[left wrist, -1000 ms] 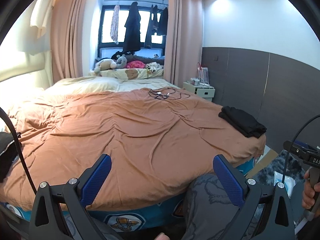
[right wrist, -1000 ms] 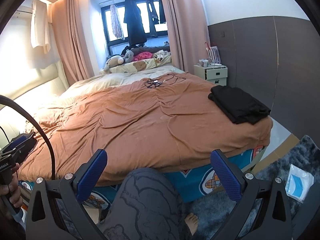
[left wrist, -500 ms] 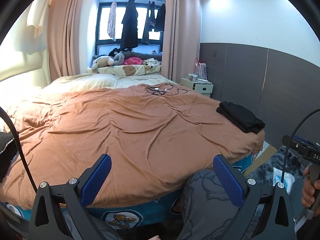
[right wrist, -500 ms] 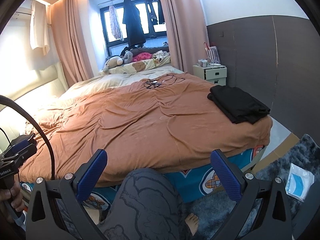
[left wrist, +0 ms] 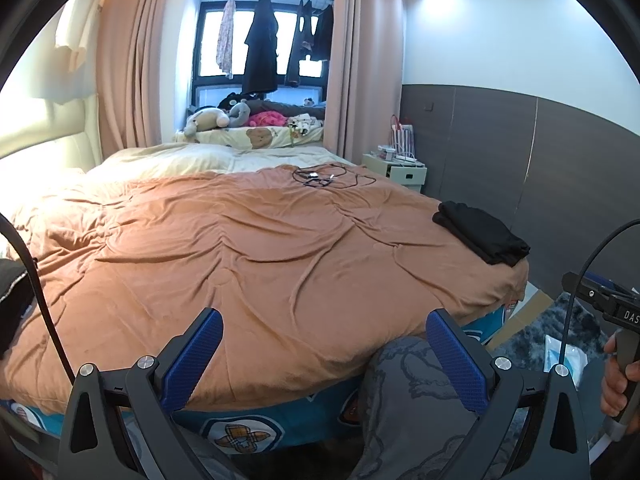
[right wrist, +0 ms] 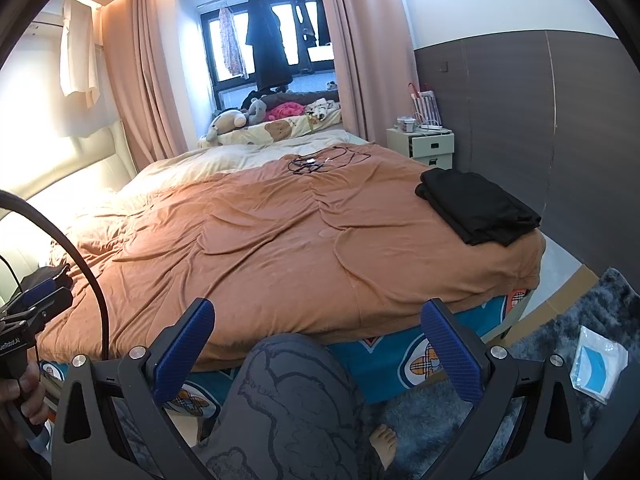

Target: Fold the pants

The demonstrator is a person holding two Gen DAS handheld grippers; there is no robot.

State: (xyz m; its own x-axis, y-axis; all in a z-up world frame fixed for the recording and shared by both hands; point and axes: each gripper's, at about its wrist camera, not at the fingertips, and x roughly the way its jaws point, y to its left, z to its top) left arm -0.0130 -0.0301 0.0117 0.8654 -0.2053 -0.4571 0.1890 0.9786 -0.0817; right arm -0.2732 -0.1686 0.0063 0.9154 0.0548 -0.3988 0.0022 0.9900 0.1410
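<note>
At six o'clock in each wrist view, the left gripper (left wrist: 322, 344) and the right gripper (right wrist: 318, 340) are hanging with blue fingers spread wide, grasping nothing, above the person's grey-patterned knee (right wrist: 288, 384). Just beyond, a brown duvet (left wrist: 248, 248) is covering the bed. The folded black pants (right wrist: 478, 206) are lying at about two o'clock on the duvet, near the bed's right edge, well apart from both grippers. At twelve o'clock, a tangle of cables (left wrist: 320, 176) is resting on the duvet's far end. Farther on, a small nightstand (right wrist: 428, 146) is standing at one o'clock by the wall, and clothes are hanging at the window (left wrist: 262, 44).
</note>
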